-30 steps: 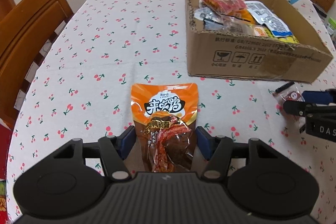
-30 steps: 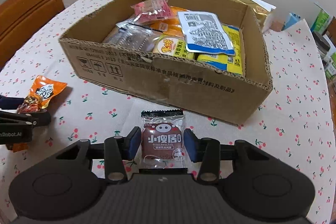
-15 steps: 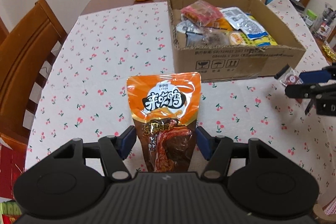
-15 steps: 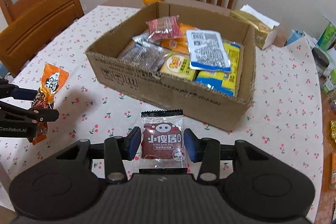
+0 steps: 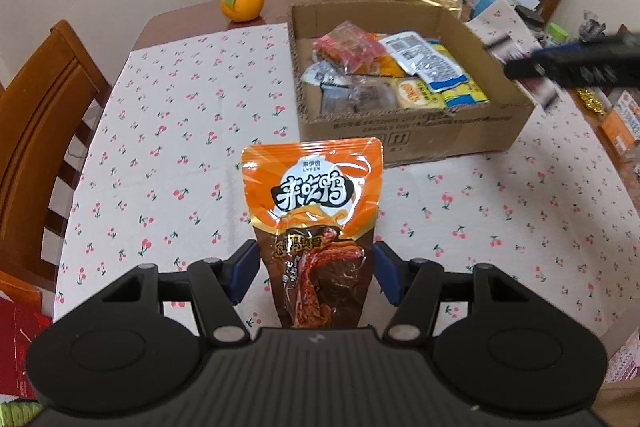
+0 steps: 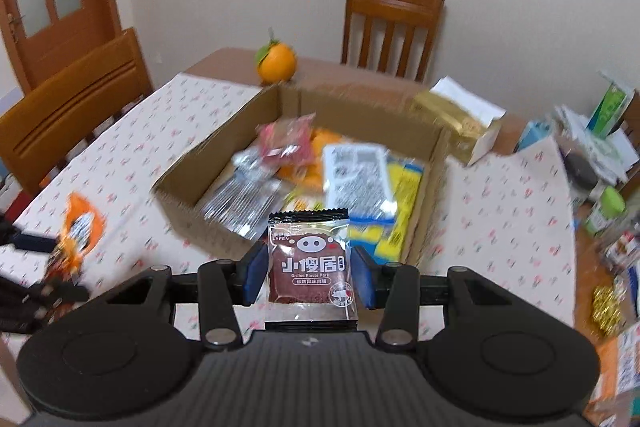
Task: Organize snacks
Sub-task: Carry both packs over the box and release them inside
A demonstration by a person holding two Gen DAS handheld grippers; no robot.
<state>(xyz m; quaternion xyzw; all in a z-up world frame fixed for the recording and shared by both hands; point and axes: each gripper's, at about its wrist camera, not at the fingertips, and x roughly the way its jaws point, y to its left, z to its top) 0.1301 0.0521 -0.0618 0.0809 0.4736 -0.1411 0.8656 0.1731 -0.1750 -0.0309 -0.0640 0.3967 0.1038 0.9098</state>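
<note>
My left gripper (image 5: 316,273) pinches the orange pouch (image 5: 314,223) low; right gripper (image 6: 306,277) clamps the small pork packet (image 6: 310,269); both light, floppy, slick film.

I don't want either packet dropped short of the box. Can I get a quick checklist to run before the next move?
1. Left gripper shut on the orange pouch: ok.
2. Right gripper shut on the small pork packet: ok.
3. Cardboard box open on top: ok.
4. Room left among the snacks in the box: cannot tell.
5. Right gripper above the box: cannot tell, view blurred.
</note>
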